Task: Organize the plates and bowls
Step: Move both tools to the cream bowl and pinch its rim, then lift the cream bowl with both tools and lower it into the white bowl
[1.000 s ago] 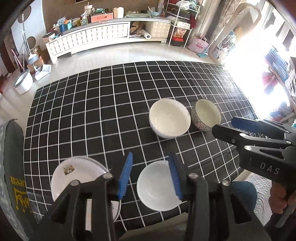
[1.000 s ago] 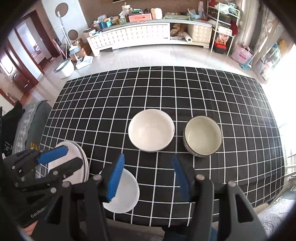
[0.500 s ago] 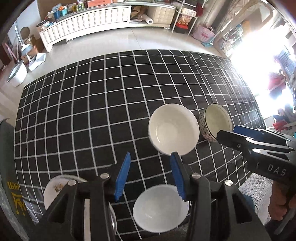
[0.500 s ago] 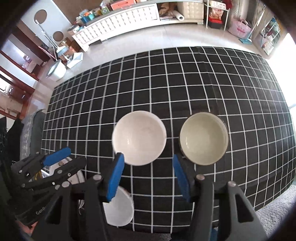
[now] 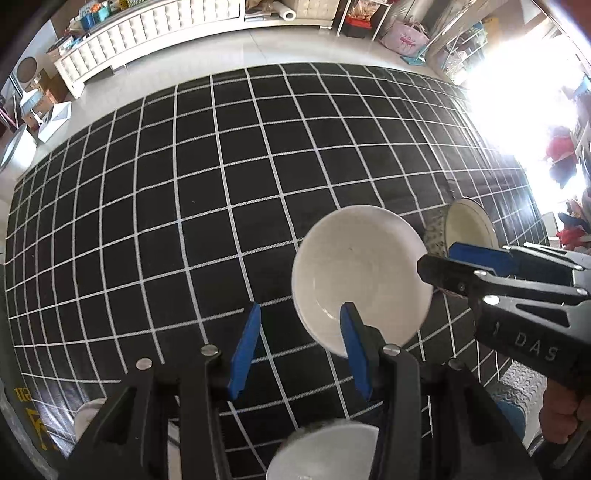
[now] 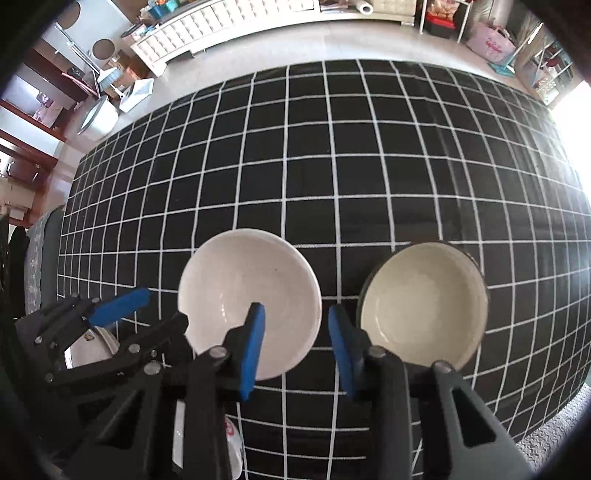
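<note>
A white bowl (image 5: 360, 271) (image 6: 249, 299) and a patterned bowl with a cream inside (image 5: 467, 229) (image 6: 423, 308) stand side by side on the black checked tablecloth (image 5: 221, 177). My left gripper (image 5: 299, 349) is open and empty, its right finger over the white bowl's near rim. My right gripper (image 6: 297, 345) is open and empty, over the gap between the two bowls. A small white plate (image 5: 325, 452) and a stack of plates (image 5: 86, 417) (image 6: 92, 349) lie at the near edge, mostly hidden by the grippers.
The table's near edge is just under both grippers. The right gripper shows at the right of the left wrist view (image 5: 476, 264), the left gripper at the left of the right wrist view (image 6: 122, 315). A white cabinet (image 5: 147, 33) stands across the floor.
Both grippers have moved forward and down toward the two bowls, which now look larger. The plates have slid to the bottom of the views. Both stay open.
</note>
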{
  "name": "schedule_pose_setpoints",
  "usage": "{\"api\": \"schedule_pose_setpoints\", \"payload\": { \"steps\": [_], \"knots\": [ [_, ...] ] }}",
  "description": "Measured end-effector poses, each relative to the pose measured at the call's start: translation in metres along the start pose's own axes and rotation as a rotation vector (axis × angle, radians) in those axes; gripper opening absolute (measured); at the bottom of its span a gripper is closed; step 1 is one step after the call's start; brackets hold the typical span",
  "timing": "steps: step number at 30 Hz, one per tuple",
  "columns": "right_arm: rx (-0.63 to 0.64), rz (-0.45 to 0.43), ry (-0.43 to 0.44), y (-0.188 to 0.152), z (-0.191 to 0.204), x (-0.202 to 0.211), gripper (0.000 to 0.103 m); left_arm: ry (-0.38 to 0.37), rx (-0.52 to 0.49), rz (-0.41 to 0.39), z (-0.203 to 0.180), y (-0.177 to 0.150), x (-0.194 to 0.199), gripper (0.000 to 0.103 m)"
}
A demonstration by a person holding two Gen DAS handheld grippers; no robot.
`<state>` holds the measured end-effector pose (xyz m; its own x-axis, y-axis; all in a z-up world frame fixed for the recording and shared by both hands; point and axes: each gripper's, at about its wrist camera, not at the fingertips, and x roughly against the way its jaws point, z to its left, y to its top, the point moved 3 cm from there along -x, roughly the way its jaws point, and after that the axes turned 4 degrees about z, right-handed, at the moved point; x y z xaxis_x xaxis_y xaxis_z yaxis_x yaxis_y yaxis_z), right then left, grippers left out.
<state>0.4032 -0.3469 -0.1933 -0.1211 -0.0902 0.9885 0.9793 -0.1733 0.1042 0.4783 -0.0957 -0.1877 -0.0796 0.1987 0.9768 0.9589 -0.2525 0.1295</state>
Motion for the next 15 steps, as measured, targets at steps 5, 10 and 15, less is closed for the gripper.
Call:
{"api": "schedule_pose_setpoints", "payload": {
  "steps": [5, 10, 15],
  "knots": [
    [0.005, 0.024, -0.021, 0.002, -0.002, -0.011, 0.028, -0.002, 0.009, 0.022, 0.005, 0.001, -0.018, 0.022],
    [-0.001, 0.027, -0.040, -0.001, -0.007, -0.019, 0.013, -0.033, 0.021, 0.037, 0.008, -0.001, -0.033, 0.012],
    [-0.003, 0.029, -0.040, -0.006, -0.016, -0.024, 0.008, -0.013, 0.000, 0.026, 0.002, -0.005, -0.034, 0.008]
  ]
}}
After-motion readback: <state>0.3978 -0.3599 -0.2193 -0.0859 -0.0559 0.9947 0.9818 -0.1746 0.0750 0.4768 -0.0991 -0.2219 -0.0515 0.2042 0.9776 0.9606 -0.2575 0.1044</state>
